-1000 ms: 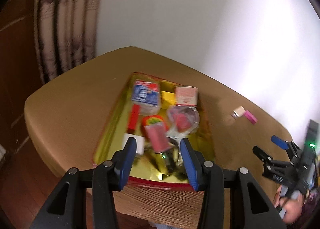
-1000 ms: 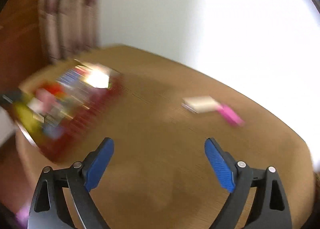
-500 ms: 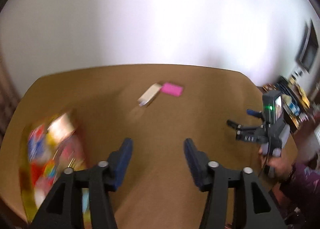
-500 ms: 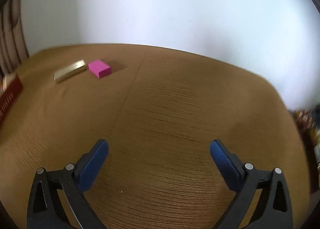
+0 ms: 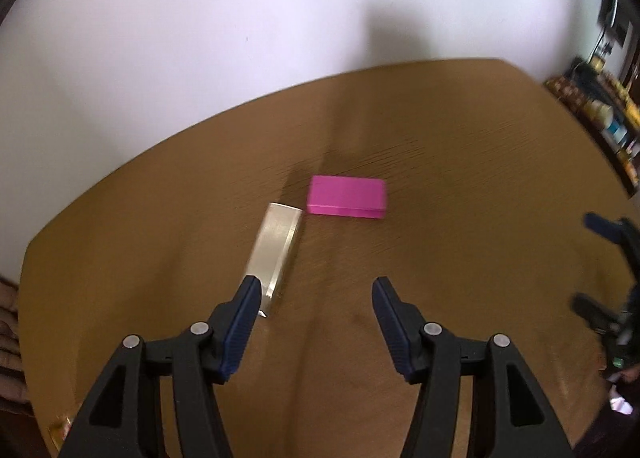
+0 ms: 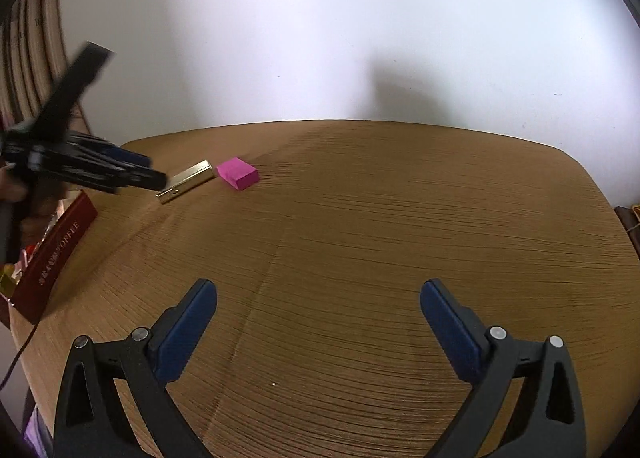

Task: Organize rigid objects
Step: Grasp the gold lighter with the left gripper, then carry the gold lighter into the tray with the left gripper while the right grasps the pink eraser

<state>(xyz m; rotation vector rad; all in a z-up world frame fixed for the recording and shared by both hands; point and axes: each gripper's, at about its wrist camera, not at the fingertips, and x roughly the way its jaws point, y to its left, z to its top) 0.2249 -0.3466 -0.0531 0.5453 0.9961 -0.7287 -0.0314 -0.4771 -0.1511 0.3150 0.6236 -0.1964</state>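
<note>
- The table (image 6: pixel 400 218) is mostly bare wood; the two loose things I have to tidy sit together toward its far left, and the red box (image 6: pixel 56 254) they presumably go into lies at the left edge, only partly in my right-hand view.
- My left gripper (image 5: pixel 316 294) hangs over the gold bar (image 5: pixel 276 250) with its jaws spread and nothing between them. The left pad sits over the bar's near end while the right pad is over bare wood, so I judge the grip off-centre. Closing from here could clip the bar's corner and spin it away instead of pinching it.
- The bar looks shiny and hard; I expect it to slip in the pads if I catch only its end.
- The pink block (image 5: pixel 347 196) lies just beside the bar's far end, corner almost touching. A pushed bar would likely knock the block further across the table.
- The left view is slightly smeared, so I cannot judge how high the pads are; coming down blind could jam a fingertip onto the bar's top face.
- My right gripper (image 6: pixel 318 298) is parked over empty wood with jaws spread wide, holding nothing, well apart from both things. The risk is small there, unless I sweep it left into the other gripper's path.
</note>
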